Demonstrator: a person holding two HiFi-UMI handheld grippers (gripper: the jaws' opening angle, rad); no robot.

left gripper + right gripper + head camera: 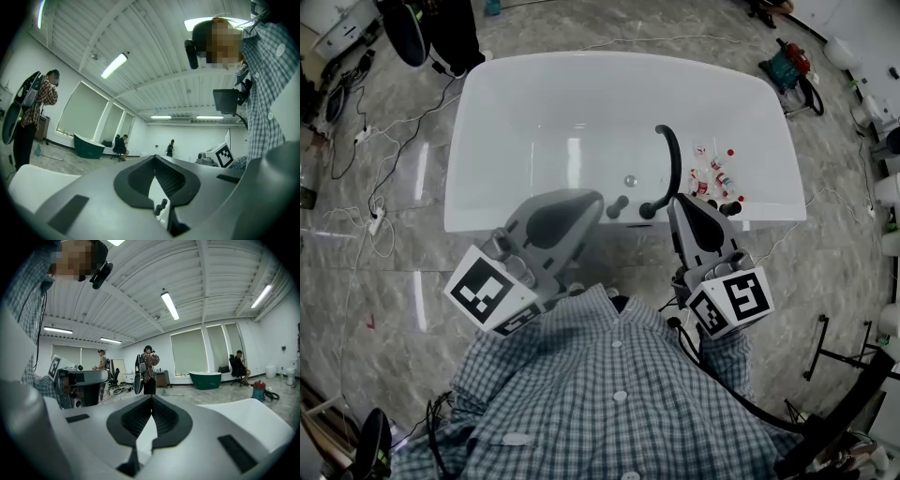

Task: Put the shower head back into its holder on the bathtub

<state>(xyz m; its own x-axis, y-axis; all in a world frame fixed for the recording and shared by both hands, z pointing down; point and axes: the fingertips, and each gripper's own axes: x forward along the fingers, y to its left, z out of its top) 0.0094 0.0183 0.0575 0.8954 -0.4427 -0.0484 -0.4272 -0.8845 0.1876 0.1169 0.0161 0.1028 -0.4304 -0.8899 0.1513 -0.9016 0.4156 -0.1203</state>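
A white bathtub [534, 103] lies below me on the marble floor. On its near rim a black curved pipe [672, 159] arches over the basin, with black knobs [619, 204] beside its foot. I cannot tell a shower head or its holder from these fittings. My left gripper [598, 199] hangs at the near rim, left of the knobs, shut and empty; through its gap the knobs [161, 205] show. My right gripper [680, 202] is just right of the pipe's foot, shut with nothing in it. In their own views, the left gripper [153, 157] and the right gripper [151, 397] both point level across the room.
Several small red-and-white bottles [715, 178] lie in the tub's right end, and a drain [630, 180] sits mid-basin. Cables [370, 187] trail on the floor at the left. A teal and red tool [787, 61] lies beyond the tub. People [149, 369] and a green tub [205, 379] are farther off.
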